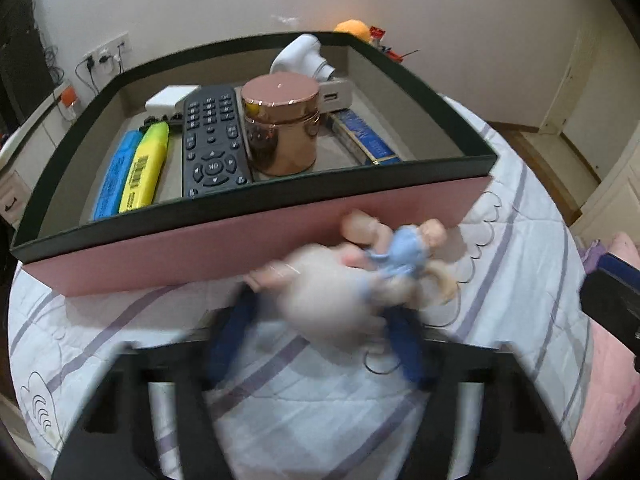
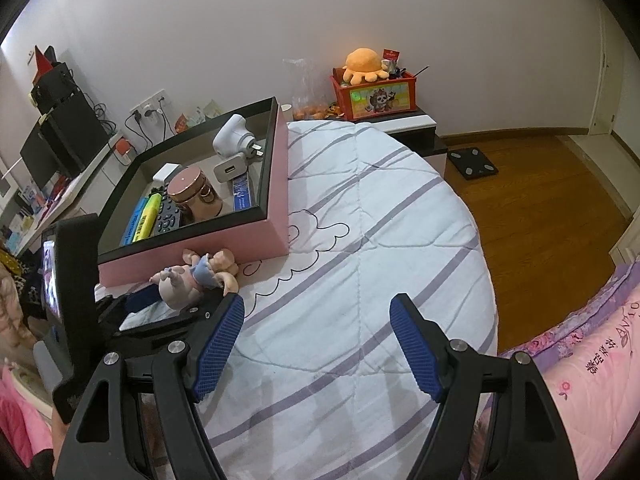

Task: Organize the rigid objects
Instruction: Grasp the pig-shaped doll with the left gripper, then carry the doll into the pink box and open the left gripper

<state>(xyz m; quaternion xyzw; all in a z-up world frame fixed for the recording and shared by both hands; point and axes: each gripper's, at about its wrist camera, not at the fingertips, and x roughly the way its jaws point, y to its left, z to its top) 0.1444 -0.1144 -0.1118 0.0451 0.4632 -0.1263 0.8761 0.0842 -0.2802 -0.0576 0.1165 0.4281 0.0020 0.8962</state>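
Note:
My left gripper (image 1: 320,320) is shut on a small doll figure (image 1: 360,276) in a blue dress, blurred, held just in front of the pink box wall (image 1: 200,252). The doll also shows in the right wrist view (image 2: 192,276), by the box's near wall (image 2: 200,252). In the box lie a black remote (image 1: 212,140), a copper jar (image 1: 282,120), blue (image 1: 116,176) and yellow (image 1: 146,168) highlighters, a blue packet (image 1: 366,138), and white chargers (image 1: 304,58). My right gripper (image 2: 318,344) is open and empty above the striped bedspread (image 2: 380,240).
A bedside stand holds a red toy crate (image 2: 376,94) with an orange plush. A black scale (image 2: 472,164) lies on the wooden floor. A desk with monitors (image 2: 60,144) stands at the left. A pink quilt (image 2: 580,360) lies at the right.

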